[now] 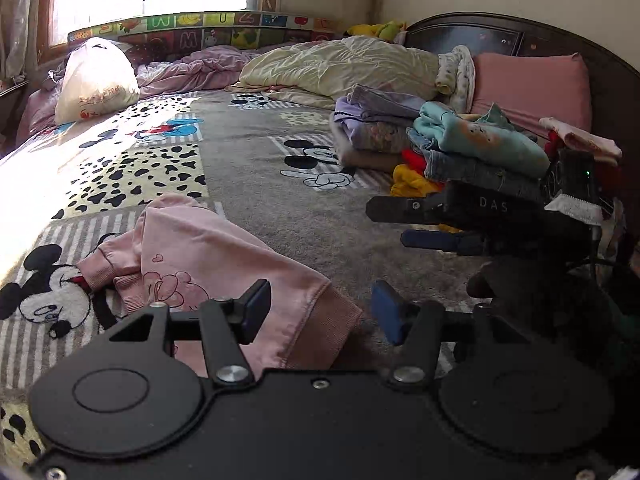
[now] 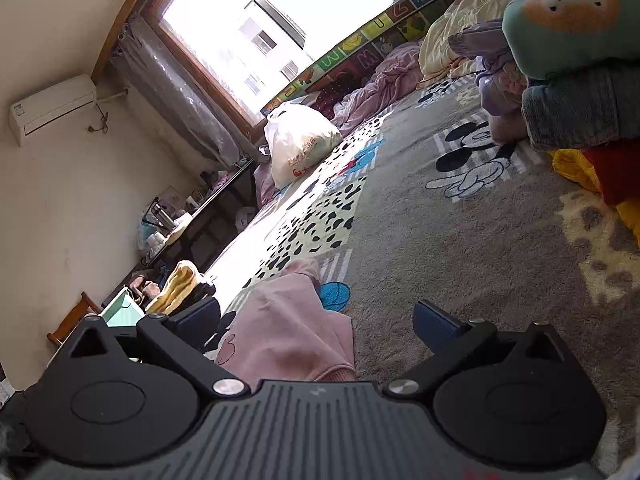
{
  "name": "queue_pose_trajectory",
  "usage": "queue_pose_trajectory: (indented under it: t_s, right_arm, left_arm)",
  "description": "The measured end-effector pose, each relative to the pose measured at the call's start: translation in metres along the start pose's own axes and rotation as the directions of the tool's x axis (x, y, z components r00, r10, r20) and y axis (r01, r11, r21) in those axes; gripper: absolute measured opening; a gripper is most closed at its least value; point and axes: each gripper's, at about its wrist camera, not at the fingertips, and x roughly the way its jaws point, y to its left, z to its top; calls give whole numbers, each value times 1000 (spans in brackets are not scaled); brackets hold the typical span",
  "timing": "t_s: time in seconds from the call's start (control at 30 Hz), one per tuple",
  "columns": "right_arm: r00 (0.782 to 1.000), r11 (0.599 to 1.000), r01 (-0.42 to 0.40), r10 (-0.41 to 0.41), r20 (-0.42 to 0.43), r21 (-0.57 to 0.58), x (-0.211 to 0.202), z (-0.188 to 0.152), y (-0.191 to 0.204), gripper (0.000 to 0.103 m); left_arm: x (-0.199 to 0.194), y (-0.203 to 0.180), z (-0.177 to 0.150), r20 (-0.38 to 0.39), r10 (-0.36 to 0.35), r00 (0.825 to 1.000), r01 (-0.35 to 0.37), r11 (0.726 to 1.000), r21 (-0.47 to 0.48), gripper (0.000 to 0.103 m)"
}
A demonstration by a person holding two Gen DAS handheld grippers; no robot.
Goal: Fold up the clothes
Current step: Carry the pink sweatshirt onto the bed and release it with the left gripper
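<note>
crumpled pink cotton sweatshirt (image 1: 224, 264) on grey cartoon-print blanket (image 1: 256, 168), near hem cut off by left gripper (image 1: 320, 312) | left gripper half open, empty | right gripper (image 2: 320, 320) wide open, empty, above sweatshirt | clothes pile (image 1: 460, 144) beyond, partly hidden

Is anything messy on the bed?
Yes. The pink sweatshirt lies crumpled and unfolded on the cartoon blanket, away from the folded clothes pile near the pillow.

Black plastic bodies with round discs, silver screws and blue-padded fingers are seen on the left gripper (image 1: 320, 312) and right gripper (image 2: 318, 320); white "DAS" lettering and a green light are borne by the latter.
</note>
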Motion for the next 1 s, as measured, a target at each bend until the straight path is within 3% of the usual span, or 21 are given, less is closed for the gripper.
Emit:
queue_pose_trajectory:
  t_s: [0.07,0.17,0.27,0.5,0.73,1.0]
  right_arm:
    - [1000,1000,-2,2,-15,-5,4,-3,2,101]
    - [999,1000,3,-3,-36,-3,11,-6,2,101]
    - [998,999,25,-26,-50,-24,16,-11,6,101]
    - [991,988,99,-108,-81,-115,23,-28,20,102]
    - [989,985,101,-115,-96,-140,26,-32,26,103]
    - [990,985,54,-75,-122,-164,39,-26,31,103]
  left_arm:
    - [-4,-1,4,-36,80,996,-81,997,-7,67]
    - [-6,-7,7,-97,231,968,-227,973,46,70]
    - [-14,-9,5,-105,306,946,-299,951,77,76]
    - [-29,-14,3,-107,390,915,-378,919,116,79]
    - [-23,-13,8,-111,449,887,-431,890,150,83]
    - [12,9,2,-149,450,881,-439,893,100,84]
